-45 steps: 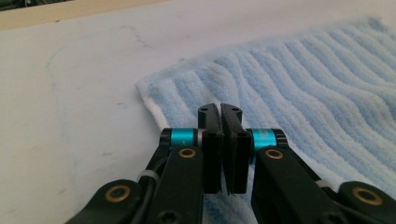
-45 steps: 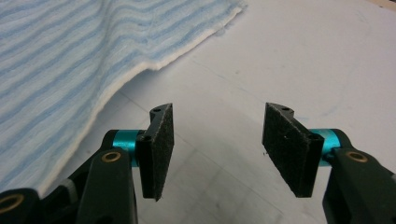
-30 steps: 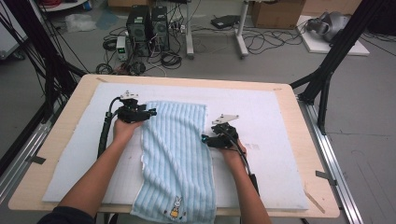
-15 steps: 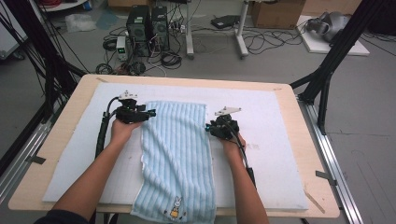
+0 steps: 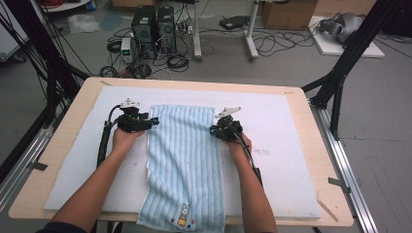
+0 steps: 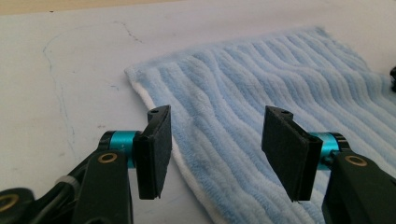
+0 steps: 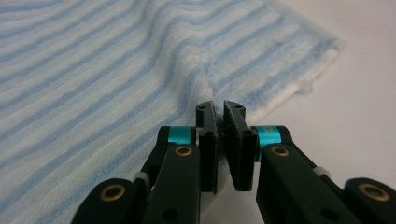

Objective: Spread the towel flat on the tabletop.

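Note:
A light blue striped towel (image 5: 182, 160) lies lengthwise on the white mat, its near end with a rabbit print hanging over the table's front edge. My left gripper (image 5: 151, 121) sits at the towel's far left edge, jaws open, the edge (image 6: 187, 172) lying between them untouched. My right gripper (image 5: 214, 130) is at the towel's right edge. Its jaws have just been closing and are now shut on a pinched fold of the towel (image 7: 201, 88), with the gripper (image 7: 220, 116) low over the mat.
The white mat (image 5: 291, 145) covers most of the wooden table (image 5: 73, 111). Black frame legs (image 5: 340, 73) stand at both sides. Computer towers (image 5: 153, 24) and cables lie on the floor beyond the far edge.
The right gripper slid a little away from me and inward onto the towel's right edge, and its jaws closed on the cloth. The left gripper stayed where it was, still open.

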`<action>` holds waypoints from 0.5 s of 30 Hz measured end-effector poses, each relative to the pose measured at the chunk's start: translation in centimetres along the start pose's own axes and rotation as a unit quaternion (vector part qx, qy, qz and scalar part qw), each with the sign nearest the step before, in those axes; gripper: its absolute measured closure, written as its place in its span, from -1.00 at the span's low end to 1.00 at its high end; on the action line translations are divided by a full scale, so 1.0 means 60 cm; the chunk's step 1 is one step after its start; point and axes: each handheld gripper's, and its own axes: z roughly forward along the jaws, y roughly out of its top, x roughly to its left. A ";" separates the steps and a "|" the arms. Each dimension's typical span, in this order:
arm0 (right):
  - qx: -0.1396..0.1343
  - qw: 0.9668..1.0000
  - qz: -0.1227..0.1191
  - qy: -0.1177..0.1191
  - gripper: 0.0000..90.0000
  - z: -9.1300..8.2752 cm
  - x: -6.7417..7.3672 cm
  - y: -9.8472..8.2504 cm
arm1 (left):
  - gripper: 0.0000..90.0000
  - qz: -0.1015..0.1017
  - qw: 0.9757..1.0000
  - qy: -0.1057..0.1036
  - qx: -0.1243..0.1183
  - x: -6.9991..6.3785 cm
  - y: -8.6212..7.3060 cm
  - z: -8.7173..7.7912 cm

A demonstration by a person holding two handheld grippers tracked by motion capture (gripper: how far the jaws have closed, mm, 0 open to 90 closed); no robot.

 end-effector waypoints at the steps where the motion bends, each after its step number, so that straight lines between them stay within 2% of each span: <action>1: 0.005 0.999 0.002 -0.032 0.87 0.002 -0.011 0.005 | -0.04 -0.001 1.000 -0.004 0.006 -0.002 -0.001 0.000; 2: 0.005 0.998 0.007 -0.055 0.87 0.001 -0.017 0.007 | -0.04 -0.001 1.000 -0.004 0.006 -0.002 -0.001 0.000; 3: 0.001 0.996 0.014 -0.088 0.87 -0.001 -0.024 0.008 | -0.04 0.001 1.000 -0.003 0.008 -0.003 0.000 -0.001; 5: -0.015 0.988 0.032 -0.151 0.79 -0.011 -0.037 0.005 | -0.04 0.004 1.000 -0.005 0.003 -0.007 0.002 -0.003; 6: -0.015 0.988 0.032 -0.151 0.79 -0.011 -0.037 0.005 | -0.04 0.006 1.000 -0.005 0.002 -0.009 0.003 -0.004; 7: -0.015 0.983 0.042 -0.178 0.76 -0.016 -0.042 0.003 | -0.04 0.008 1.000 -0.006 -0.001 -0.012 0.004 -0.005; 8: -0.020 0.980 0.051 -0.191 0.66 -0.020 -0.047 -0.001 | -0.04 0.009 1.000 -0.010 -0.001 -0.014 0.005 -0.005; 9: -0.031 0.983 0.080 -0.165 0.45 -0.028 -0.055 -0.006 | -0.04 0.010 1.000 -0.014 0.000 -0.017 0.005 -0.004; 10: -0.031 0.983 0.080 -0.165 0.45 -0.028 -0.055 -0.006 | -0.04 0.011 1.000 -0.019 0.001 -0.021 0.005 -0.002; 12: -0.044 0.985 0.071 -0.148 0.37 -0.042 -0.053 -0.012 | -0.05 0.014 0.999 -0.029 0.009 -0.029 0.003 0.004; 14: -0.047 0.986 0.074 -0.142 0.33 -0.046 -0.049 -0.013 | -0.05 0.015 0.999 -0.037 0.018 -0.038 0.000 0.014; 15: -0.051 0.988 0.071 -0.126 0.29 -0.052 -0.044 -0.017 | -0.08 0.017 0.999 -0.040 0.021 -0.043 -0.001 0.019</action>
